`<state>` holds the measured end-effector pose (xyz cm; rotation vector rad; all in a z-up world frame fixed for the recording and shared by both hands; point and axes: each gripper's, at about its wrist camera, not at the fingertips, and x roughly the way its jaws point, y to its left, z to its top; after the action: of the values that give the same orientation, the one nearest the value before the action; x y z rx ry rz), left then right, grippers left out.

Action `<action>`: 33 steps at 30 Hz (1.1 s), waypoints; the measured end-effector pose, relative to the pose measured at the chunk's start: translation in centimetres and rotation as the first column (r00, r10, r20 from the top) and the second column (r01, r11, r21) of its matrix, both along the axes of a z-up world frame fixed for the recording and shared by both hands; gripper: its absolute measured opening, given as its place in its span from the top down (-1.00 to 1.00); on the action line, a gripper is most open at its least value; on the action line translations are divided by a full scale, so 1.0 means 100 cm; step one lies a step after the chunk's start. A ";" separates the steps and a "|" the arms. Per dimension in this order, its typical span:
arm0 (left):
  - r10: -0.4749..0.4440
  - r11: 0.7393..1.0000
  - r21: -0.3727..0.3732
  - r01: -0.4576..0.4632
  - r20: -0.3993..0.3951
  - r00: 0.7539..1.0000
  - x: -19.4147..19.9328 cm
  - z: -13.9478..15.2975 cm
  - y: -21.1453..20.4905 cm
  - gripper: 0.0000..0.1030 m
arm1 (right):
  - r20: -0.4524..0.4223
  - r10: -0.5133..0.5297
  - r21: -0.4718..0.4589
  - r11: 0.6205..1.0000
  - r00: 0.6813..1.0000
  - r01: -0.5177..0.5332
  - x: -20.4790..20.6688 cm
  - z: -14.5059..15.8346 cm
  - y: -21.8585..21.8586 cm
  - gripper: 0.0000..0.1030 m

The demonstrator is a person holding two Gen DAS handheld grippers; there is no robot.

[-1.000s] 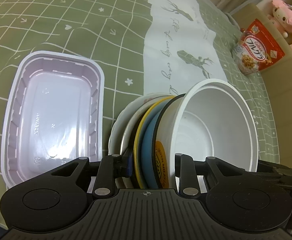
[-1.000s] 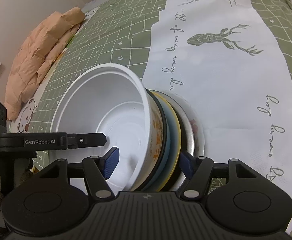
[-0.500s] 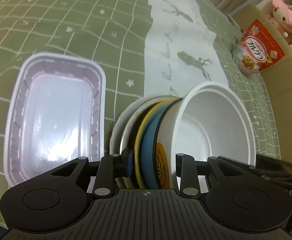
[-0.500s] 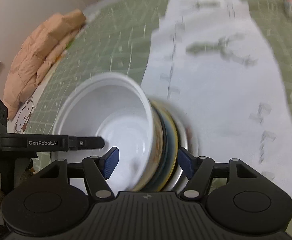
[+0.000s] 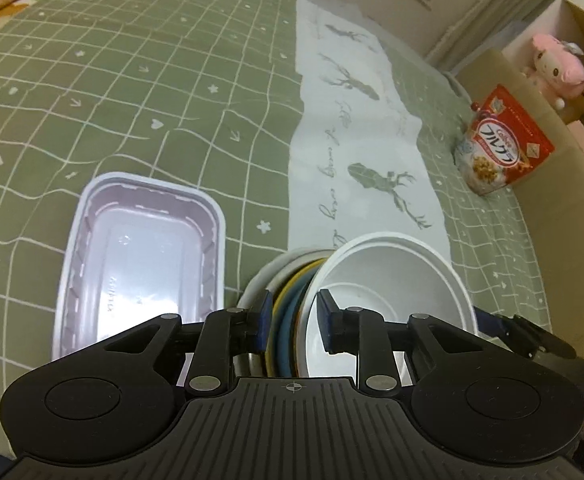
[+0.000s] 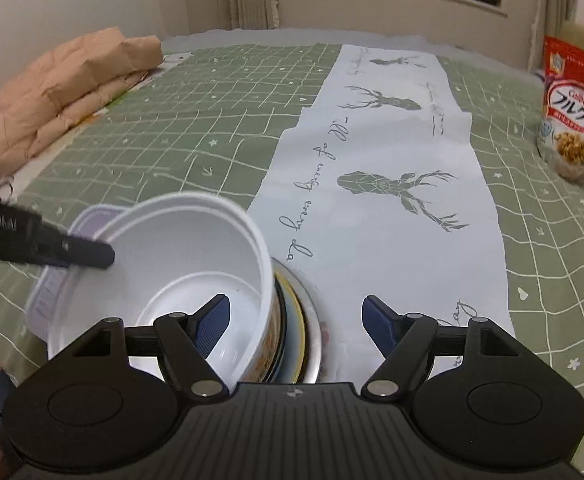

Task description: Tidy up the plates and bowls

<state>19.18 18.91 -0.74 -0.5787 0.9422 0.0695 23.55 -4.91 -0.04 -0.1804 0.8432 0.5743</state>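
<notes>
The left gripper [image 5: 293, 322] is closed part-way on the stack of plates [image 5: 281, 304]: one blue pad lies against the outermost white plate, the other sits inside the white bowl [image 5: 388, 280], so bowl wall and plates are pinched between them. The right gripper [image 6: 295, 322] stands wide apart. Its left finger hangs inside the white bowl [image 6: 179, 256] and its right finger sits clear of the stack, over the white deer-print runner [image 6: 380, 184]; whether the left pad touches the bowl's inner wall I cannot tell.

The stack of plates [image 6: 296, 320] and the bowl stand near the bench's near edge, on the seam between the green checked cloth [image 5: 131, 80] and the runner. The rectangular plastic tray [image 5: 139, 256] lies just beside them on the cloth. A cereal bag [image 5: 500, 140] stands well apart toward the far right edge, and a tan folded quilt [image 6: 59, 88] lies along the far left edge.

A second ago the right gripper was closed on the stack, which leaned on edge; now its fingers have spread and the stack sits flatter and lower in both views.
</notes>
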 end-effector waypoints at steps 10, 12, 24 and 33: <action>-0.011 0.997 0.071 0.015 -0.051 0.999 0.004 -0.017 -0.015 0.48 | 0.109 -0.059 -0.003 0.998 0.992 0.059 -0.017 -0.005 -0.003 -0.66; -0.012 0.998 0.056 0.015 -0.050 0.999 0.003 -0.018 -0.013 0.48 | 0.066 -0.042 0.059 0.998 0.997 0.038 -0.017 -0.003 -0.006 -0.66; -0.018 1.000 0.009 0.019 -0.040 0.999 0.001 -0.021 -0.010 0.48 | -0.032 0.012 0.171 0.985 0.999 -0.006 -0.016 -0.002 -0.002 -0.07; -0.025 1.000 0.001 0.025 -0.037 0.999 0.002 -0.020 -0.011 0.41 | -0.033 0.007 0.178 0.984 0.999 -0.001 -0.006 0.001 0.004 -0.07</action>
<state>19.37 17.78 -2.78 -0.5655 0.9846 0.0588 22.94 -4.54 0.06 -0.0095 0.8199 0.6545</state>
